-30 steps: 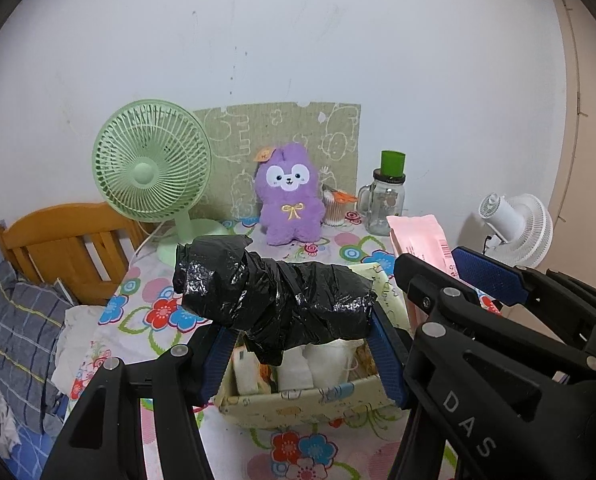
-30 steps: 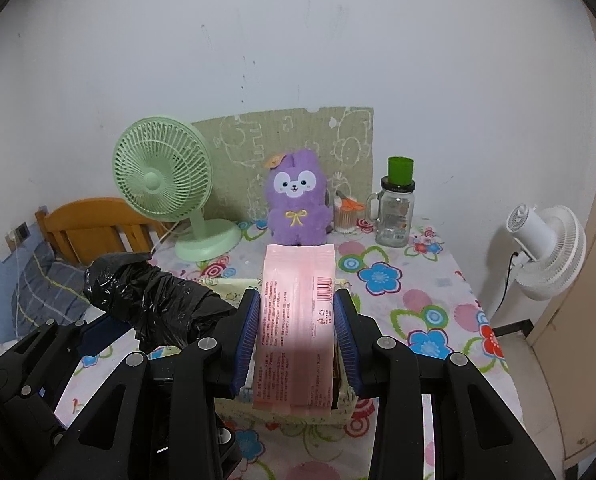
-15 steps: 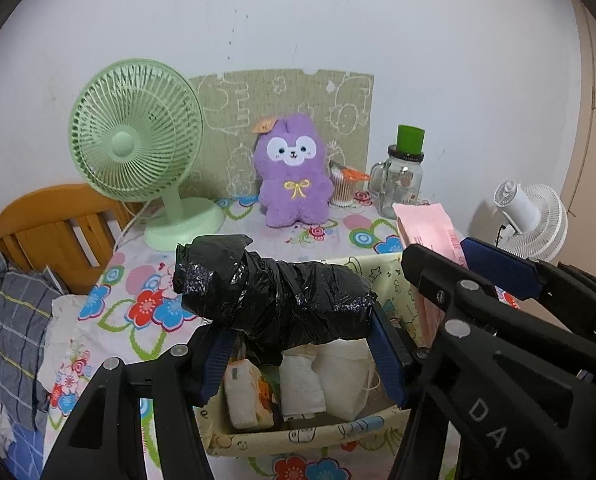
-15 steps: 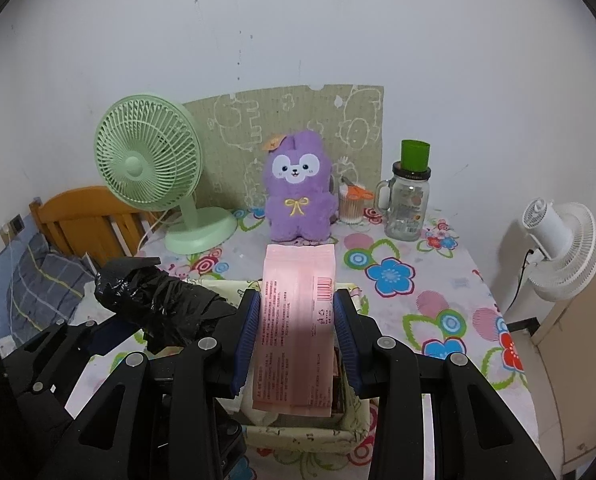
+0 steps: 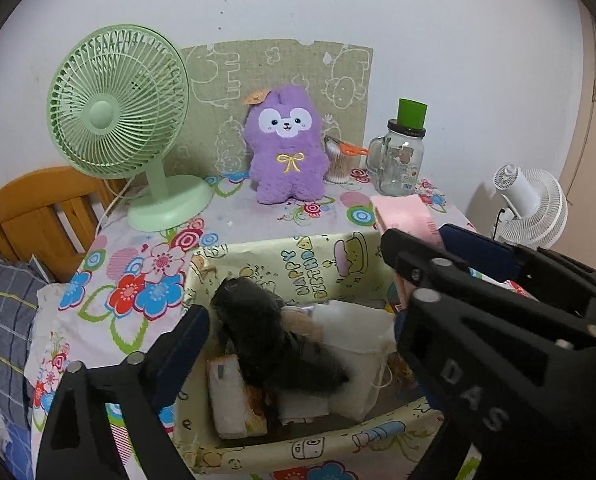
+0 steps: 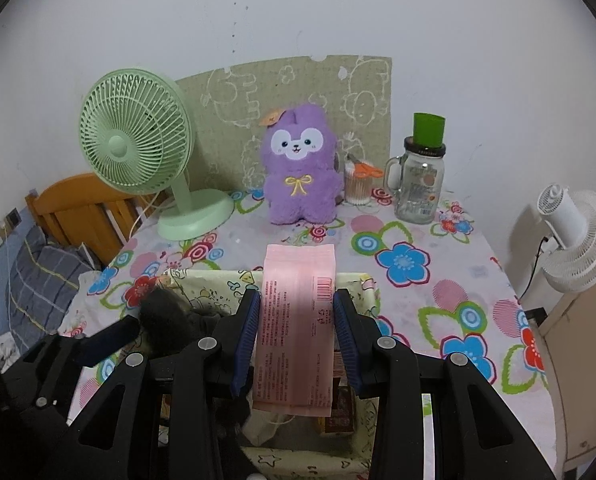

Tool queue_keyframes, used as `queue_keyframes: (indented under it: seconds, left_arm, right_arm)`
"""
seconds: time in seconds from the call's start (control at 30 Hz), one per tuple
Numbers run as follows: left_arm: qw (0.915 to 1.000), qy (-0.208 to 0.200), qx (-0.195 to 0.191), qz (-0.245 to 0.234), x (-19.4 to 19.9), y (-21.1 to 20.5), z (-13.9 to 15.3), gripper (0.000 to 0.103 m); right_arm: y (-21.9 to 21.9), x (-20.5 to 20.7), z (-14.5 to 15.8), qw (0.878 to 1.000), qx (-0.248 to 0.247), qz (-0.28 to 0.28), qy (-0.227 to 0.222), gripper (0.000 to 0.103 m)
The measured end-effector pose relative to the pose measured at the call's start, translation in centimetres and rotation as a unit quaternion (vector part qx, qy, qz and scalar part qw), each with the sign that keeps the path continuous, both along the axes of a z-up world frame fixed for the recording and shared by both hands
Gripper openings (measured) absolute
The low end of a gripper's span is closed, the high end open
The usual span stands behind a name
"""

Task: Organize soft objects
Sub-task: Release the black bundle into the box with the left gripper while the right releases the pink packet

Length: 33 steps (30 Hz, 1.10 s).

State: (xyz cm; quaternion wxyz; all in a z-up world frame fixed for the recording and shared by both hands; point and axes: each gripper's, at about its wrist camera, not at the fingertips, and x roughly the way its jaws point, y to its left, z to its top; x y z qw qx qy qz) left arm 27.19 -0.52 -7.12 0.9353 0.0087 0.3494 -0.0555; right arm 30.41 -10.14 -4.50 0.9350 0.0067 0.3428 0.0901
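Your left gripper had just been opening; its jaws stood wide apart over the printed storage box, and nothing was pressed between them. The black plastic bundle showed blurred just below them, inside the box, above a white pouch and an orange-and-white packet at the box's near left corner. Whether the bundle was already resting on those, you could not have told from the blur.

Your right gripper was clamped on the pink tissue pack, blue pads pressing both long sides. The pack stood upright, its lower end hanging over the right part of the box, its top rising past the box's far rim.

The box sat near the front edge of the flowered table. Along the back edge stood a green desk fan at the left corner, a purple plush toy at the middle, then a cotton-swab pot and a glass mug jar with a green cup on its lid. A white fan stood off the table's right side.
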Motion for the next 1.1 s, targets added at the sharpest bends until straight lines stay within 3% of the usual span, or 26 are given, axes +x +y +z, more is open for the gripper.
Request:
queue_keyframes:
  seconds: [0.37,0.5,0.77,1.1]
  left_arm:
    - [0.9993,0.012,0.027,0.023,0.7,0.9,-0.6,0.102]
    - [0.9992,0.016,0.025,0.029,0.9,1.4,-0.9,0.102]
    - [0.9993,0.014,0.021,0.028,0.4,1.6,-0.7,0.102]
    - [0.9993,0.008,0.016,0.032,-2.0,1.3,0.7,0.102]
  right_arm:
    - [1.4,1.1,-1.3,1.0,0.007,0.03,0.006,0.042]
    - [1.9,1.2,-1.4,0.999,-0.001,0.035,0.004,0.064]
    - [2.0,0.3,-1.1,1.0,-0.013,0.025,-0.003,0.079]
    - [1.0,-2.3,0.4,0.999,-0.031,-0.003,-0.014,0.08]
